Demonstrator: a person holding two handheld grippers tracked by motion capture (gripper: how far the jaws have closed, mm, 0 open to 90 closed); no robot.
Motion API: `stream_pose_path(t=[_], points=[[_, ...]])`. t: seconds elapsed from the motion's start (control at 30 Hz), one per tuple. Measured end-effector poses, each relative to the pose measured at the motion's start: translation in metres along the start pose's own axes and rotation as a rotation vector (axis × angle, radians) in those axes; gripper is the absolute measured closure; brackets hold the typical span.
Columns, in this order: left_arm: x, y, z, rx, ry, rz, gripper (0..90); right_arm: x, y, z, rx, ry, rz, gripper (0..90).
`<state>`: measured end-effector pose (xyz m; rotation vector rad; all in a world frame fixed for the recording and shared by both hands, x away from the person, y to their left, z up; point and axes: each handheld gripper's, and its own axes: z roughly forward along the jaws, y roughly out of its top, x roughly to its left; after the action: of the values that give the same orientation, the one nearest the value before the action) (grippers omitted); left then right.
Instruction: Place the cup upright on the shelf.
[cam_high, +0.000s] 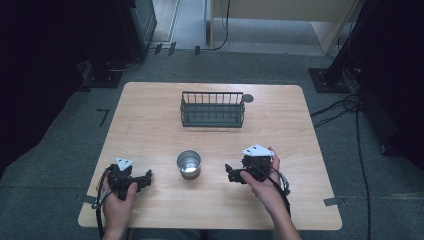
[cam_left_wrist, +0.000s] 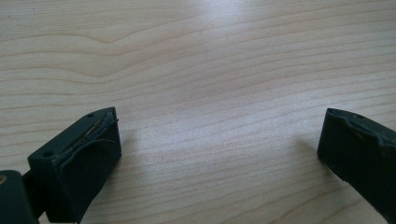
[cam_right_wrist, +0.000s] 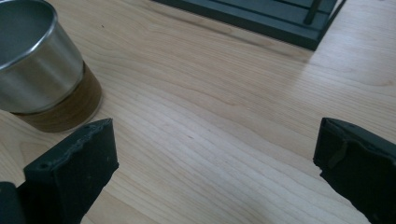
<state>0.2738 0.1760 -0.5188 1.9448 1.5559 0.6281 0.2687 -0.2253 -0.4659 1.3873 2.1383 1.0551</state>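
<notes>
A steel cup (cam_high: 189, 164) with a brown wooden base stands upright near the middle of the wooden table (cam_high: 150, 110); in the right gripper view the cup (cam_right_wrist: 39, 70) sits at the upper left. My left gripper (cam_high: 146, 179) rests low at the front left, left of the cup, jaws spread wide over bare wood (cam_left_wrist: 219, 135). My right gripper (cam_high: 229, 172) is held to the right of the cup, open with nothing between its jaws (cam_right_wrist: 215, 154). A dark wire basket (cam_high: 212, 109) stands at the back centre and looks empty; its base shows as the basket (cam_right_wrist: 261, 23) along the top.
A small round grey disc (cam_high: 248, 98) lies beside the basket's right end. Cables and stand feet (cam_high: 330, 80) lie on the grey carpet around the table. Bare tabletop spreads left and right of the cup.
</notes>
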Motion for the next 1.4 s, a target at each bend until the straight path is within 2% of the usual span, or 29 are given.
stream_pose_path(t=[1.0,1.4], points=[[0.000,0.000,0.000,0.000,0.000,0.000,0.0,0.050,0.007,0.020,0.001,0.108,-0.055,0.0],[0.000,0.000,0.000,0.000,0.000,0.000,0.0,0.070,0.010,0.030,0.009,0.154,-0.093,0.0]])
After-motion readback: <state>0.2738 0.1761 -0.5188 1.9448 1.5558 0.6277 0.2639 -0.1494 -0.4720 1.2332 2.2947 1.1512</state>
